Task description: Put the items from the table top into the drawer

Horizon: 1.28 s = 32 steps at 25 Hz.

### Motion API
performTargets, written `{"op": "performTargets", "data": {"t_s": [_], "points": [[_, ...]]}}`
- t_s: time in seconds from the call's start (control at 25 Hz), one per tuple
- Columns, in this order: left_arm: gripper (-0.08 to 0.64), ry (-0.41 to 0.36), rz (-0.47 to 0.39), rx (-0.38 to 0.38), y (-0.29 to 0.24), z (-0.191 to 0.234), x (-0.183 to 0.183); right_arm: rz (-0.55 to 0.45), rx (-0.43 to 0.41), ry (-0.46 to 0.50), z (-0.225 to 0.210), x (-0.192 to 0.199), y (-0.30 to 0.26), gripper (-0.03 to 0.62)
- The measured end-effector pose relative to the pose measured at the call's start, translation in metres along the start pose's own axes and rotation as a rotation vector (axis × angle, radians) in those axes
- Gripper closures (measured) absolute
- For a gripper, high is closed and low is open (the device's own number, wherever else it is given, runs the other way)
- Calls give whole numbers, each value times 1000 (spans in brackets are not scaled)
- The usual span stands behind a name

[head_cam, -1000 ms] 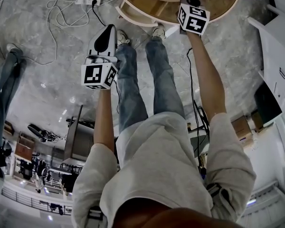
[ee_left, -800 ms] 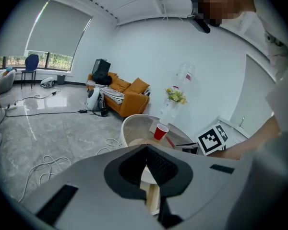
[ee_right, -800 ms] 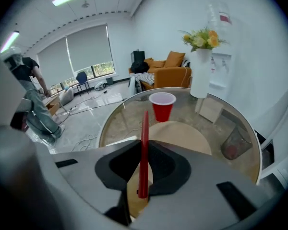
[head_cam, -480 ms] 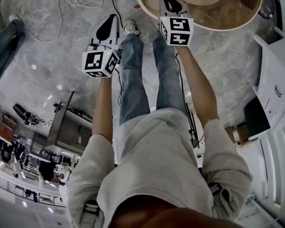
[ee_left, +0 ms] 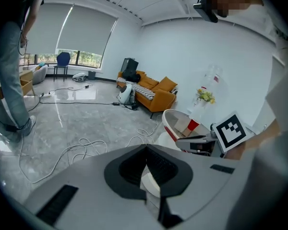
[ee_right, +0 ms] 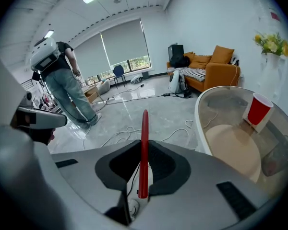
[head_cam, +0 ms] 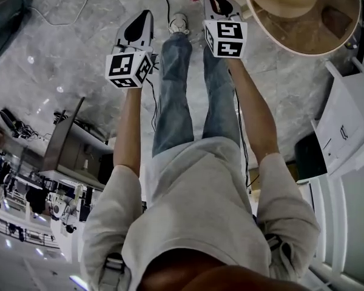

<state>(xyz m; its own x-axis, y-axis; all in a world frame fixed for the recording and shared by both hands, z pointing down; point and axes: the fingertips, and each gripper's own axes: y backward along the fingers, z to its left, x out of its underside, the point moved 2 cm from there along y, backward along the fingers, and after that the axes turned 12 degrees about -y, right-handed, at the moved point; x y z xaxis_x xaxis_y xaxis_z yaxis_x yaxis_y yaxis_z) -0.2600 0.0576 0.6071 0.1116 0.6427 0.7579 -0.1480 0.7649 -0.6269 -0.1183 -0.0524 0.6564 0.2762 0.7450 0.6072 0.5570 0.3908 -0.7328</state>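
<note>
Right gripper view: what does the right gripper point(ee_right: 143, 150) carry? (Student)

A red stick point(ee_right: 144, 128): slender, glossy, one even red, tapering to a rounded tip. The jaws are clamped narrowly on its lower end, so most of its length stands out beyond them, nearly upright in that view. (Tutor)

Where is it relative to the round table point(ee_right: 200, 123)? (Student)

Off the table, left of its pale rim, over the grey floor point(ee_right: 134, 111). Head view likewise places the stick near the rim, outside it, at the picture's top edge. A red cup point(ee_right: 258, 110) stands on the table's glass top, well apart from the stick. (Tutor)

And the left gripper point(ee_left: 146, 148)? (Student)

Its jaws are drawn together at the tips, with nothing between them. In head view it lies farther from the table than the right gripper. (Tutor)
</note>
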Motion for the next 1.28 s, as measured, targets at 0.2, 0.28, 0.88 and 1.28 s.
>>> {"op": "performTargets", "data": {"t_s": [0.2,0.28,0.88,1.28], "points": [[545,16,36,15,-20,18,30,50,-2,-5,8,29,-34,526],[545,12,50,34,-37,18,45,70,7,-12,3,45,-47,526],[545,-89,116,127,-185,-22,143,272,144,-25,-157,212,-135,526],[545,-146,97,162,-250,-40,167,435,141,41,-201,279,-189,526]]}}
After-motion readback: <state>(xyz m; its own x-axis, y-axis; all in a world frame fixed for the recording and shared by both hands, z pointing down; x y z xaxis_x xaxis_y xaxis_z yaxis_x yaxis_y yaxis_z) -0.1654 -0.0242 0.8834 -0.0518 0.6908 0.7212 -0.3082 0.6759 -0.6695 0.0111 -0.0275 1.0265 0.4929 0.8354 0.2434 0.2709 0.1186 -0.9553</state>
